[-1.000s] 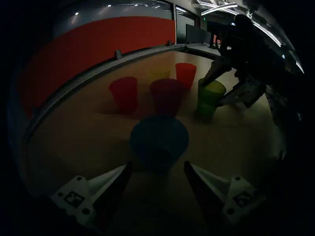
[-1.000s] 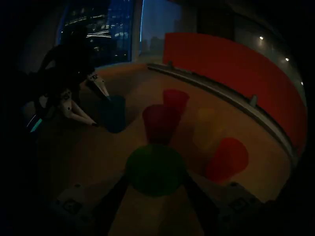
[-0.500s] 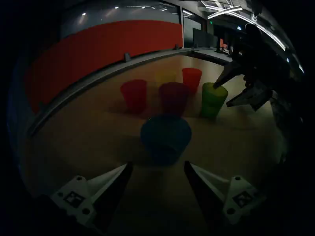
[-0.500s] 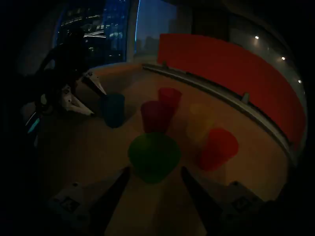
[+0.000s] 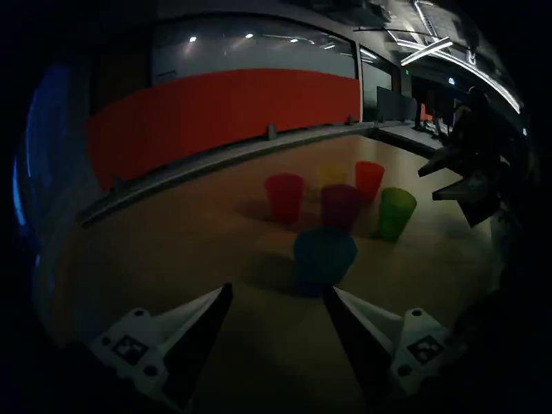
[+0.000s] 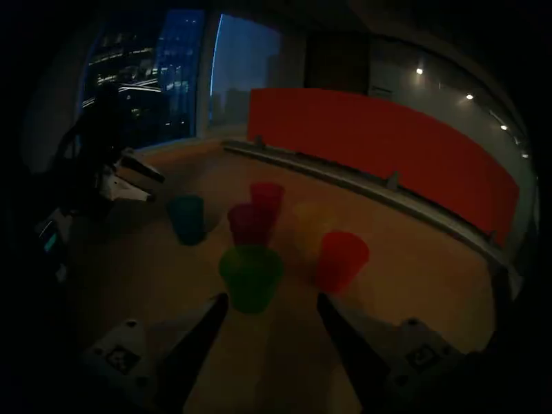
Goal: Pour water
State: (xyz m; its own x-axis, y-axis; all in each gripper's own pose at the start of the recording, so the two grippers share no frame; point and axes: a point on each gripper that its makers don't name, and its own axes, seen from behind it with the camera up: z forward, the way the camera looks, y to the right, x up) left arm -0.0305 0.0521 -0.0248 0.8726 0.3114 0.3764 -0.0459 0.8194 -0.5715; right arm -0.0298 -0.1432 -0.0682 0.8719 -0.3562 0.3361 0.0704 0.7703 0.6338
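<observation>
Okay, the blue cup [image 5: 324, 257] is standing upright on the table [image 5: 172, 255], sitting just ahead of your left gripper [image 5: 276, 290], off toward its right finger. That gripper's fingers are gaping wide, holding nothing. The green cup [image 6: 250, 277] is standing upright just beyond your right gripper [image 6: 270, 298], slightly left of its centre line, with those fingers spread and empty too. Left is sitting nearer blue, right nearer green. Clustering between them: red cup [image 5: 284, 196], purple cup [image 5: 339, 205], yellow cup [image 5: 331, 174], orange cup [image 5: 369, 179]. Light is running too dim to tell which cup is holding water.
</observation>
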